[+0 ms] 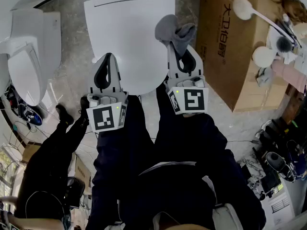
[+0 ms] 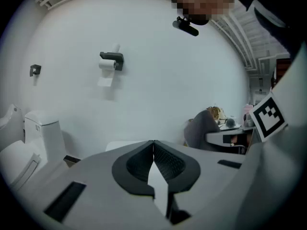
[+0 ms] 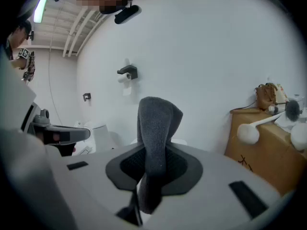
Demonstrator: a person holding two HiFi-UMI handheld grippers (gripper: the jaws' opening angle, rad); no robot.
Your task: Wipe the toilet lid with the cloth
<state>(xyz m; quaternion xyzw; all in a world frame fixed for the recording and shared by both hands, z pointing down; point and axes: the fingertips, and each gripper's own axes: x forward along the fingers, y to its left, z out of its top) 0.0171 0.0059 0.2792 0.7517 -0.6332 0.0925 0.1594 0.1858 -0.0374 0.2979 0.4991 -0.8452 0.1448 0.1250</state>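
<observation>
The white toilet lid (image 1: 128, 28) lies closed in front of me, filling the upper middle of the head view. My right gripper (image 1: 181, 47) is shut on a grey cloth (image 1: 172, 32), whose folds stick up past the jaw tips over the lid's right edge. In the right gripper view the grey cloth (image 3: 156, 143) stands upright, pinched between the dark pads. My left gripper (image 1: 106, 66) hovers over the lid's near left edge, shut with nothing in it; its pads (image 2: 165, 163) meet at the tips.
A second white toilet (image 1: 29, 56) stands at the left. A large cardboard box (image 1: 235, 42) with white brushes (image 1: 249, 11) on it sits at the right. A toilet-roll holder (image 2: 111, 59) hangs on the white wall. My dark-trousered legs fill the lower head view.
</observation>
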